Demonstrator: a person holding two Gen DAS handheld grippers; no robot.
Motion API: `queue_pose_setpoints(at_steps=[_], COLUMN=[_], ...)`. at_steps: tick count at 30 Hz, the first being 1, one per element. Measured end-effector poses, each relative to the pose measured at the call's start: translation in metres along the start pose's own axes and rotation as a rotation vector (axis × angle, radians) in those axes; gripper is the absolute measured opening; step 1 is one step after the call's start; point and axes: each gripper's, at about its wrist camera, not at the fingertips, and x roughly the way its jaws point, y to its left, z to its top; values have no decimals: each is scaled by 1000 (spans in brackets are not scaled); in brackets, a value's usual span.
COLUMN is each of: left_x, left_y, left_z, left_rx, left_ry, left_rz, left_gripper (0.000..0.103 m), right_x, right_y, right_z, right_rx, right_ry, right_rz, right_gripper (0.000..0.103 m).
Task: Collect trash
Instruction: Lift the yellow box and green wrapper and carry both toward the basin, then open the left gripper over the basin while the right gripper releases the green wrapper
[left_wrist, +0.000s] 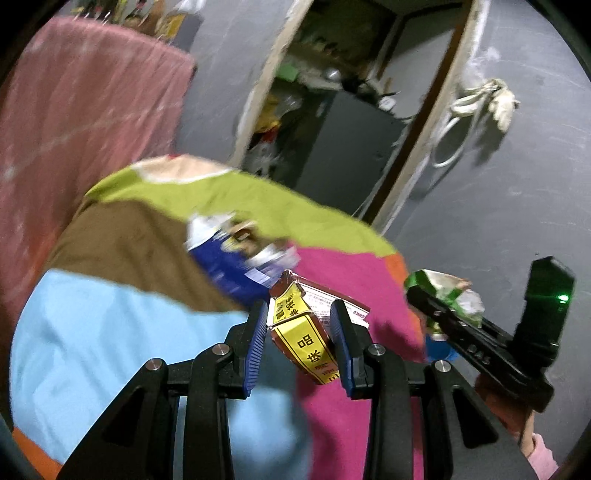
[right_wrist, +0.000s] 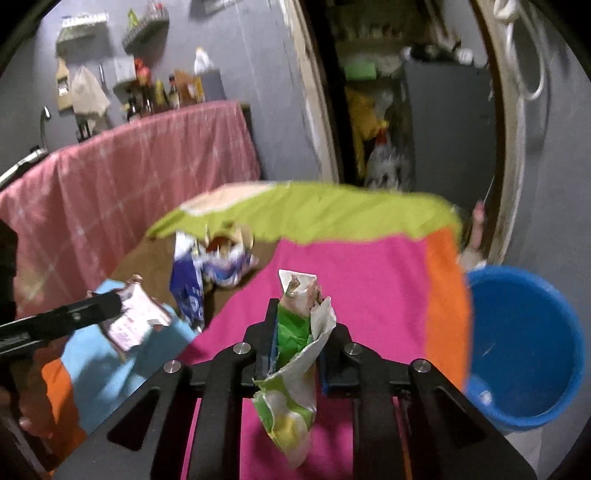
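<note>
While each gripper's fingers pinch one wrapper, one blue wrapper, one bucket.

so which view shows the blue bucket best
The right wrist view. The bucket sits at the right past the table's orange edge, with its rim and inside open to view. In the left wrist view only a blue sliver shows, hidden behind the right tool and its green wrapper.
</note>
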Motion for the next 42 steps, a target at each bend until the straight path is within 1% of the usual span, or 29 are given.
queue_pose_setpoints(at_steps=[5, 6, 9, 11, 14, 16, 20, 23, 26, 30, 34, 36, 38, 39, 42], left_x=[5, 6, 9, 13, 20, 24, 41, 54, 71, 94, 126, 148, 165, 176, 197], left_y=[-59, -72, -104, -125, -157, -173, -194, -202, -209, -215, -209, -207, -203, -201, -196], left_z=[16, 19, 28, 34, 39, 41, 43, 43, 43, 39, 39, 40, 42, 43, 43], left_rx=[102, 119, 164, 187, 225, 240, 236, 236, 244, 252, 239, 229, 212, 201, 164], left_ry=[-134, -166, -247, -301, -382, -423, -482, -505, -499, -453, -343, -252, -187, -141, -64], left_rz=[-74, -94, -132, -161, -186, -197, -221, -221, -207, -187, -186, -187, -192, -192, -200], left_gripper=[30, 30, 30, 30, 30, 30, 30, 30, 30, 30, 30, 30, 30, 30, 30], right_x=[-64, -72, -103, -125, -143, -154, -165, -168, -165, -154, -129, -113, -100, -91, -75], right_y=[-15, -17, -29, -38, -48, -58, -77, -91, -102, -118, -140, -153, -163, -169, -182], right_z=[28, 32, 47, 56, 64, 70, 75, 73, 68, 58, 44, 37, 30, 27, 19], right_rx=[-29, -36, -59, -85, -111, -123, -135, -121, -128, -107, -53, -21, 4, 20, 65], right_ry=[-174, -196, -285, -349, -412, -450, -507, -533, -536, -513, -448, -403, -362, -335, -283], right_rz=[-88, -105, -177, -247, -321, -367, -435, -458, -488, -501, -492, -483, -466, -461, -440], right_gripper=[14, 14, 14, 14, 14, 14, 14, 14, 14, 15, 15, 15, 16, 16, 19])
